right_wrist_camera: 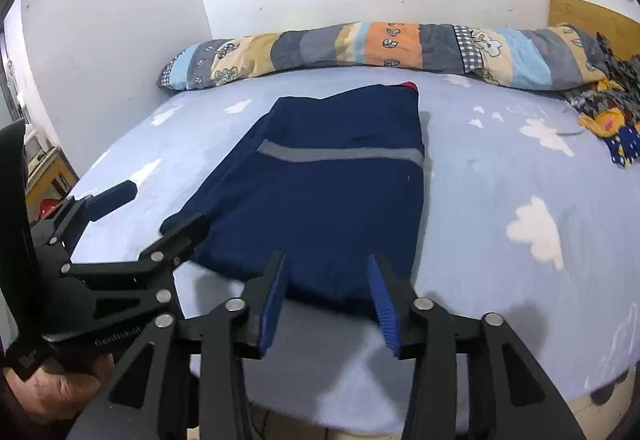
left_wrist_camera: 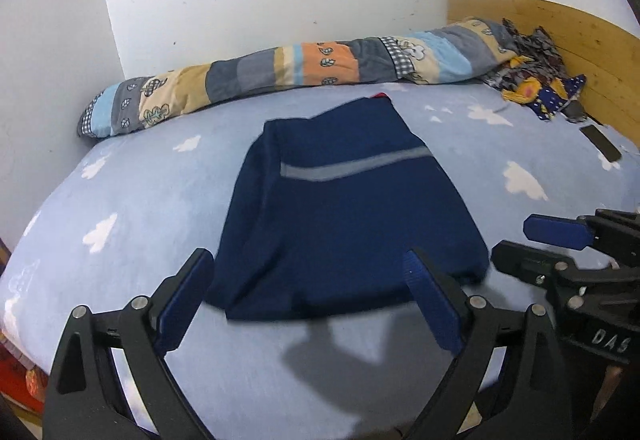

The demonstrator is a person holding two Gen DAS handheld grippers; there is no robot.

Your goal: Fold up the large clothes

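Note:
A navy blue garment (left_wrist_camera: 340,207) (right_wrist_camera: 332,199) with a grey stripe lies folded into a rectangle on the light blue cloud-print bed sheet (left_wrist_camera: 132,199) (right_wrist_camera: 500,179). A bit of red shows at its far end. My left gripper (left_wrist_camera: 308,260) (right_wrist_camera: 164,205) hovers wide open over the garment's near left edge, nothing between its pads. My right gripper (right_wrist_camera: 327,258) (left_wrist_camera: 516,240) is open too, narrower, just above the near right edge. Its blue pads touch no cloth. A hand (right_wrist_camera: 52,388) holds the left gripper's handle.
A rolled patchwork quilt (left_wrist_camera: 304,67) (right_wrist_camera: 380,47) lies along the white wall at the back. Crumpled patterned cloth (left_wrist_camera: 536,79) (right_wrist_camera: 608,119) sits at the far right by a wooden headboard (left_wrist_camera: 580,35). A dark flat object (left_wrist_camera: 600,143) lies near it. The bed's near edge (right_wrist_camera: 360,424) is below.

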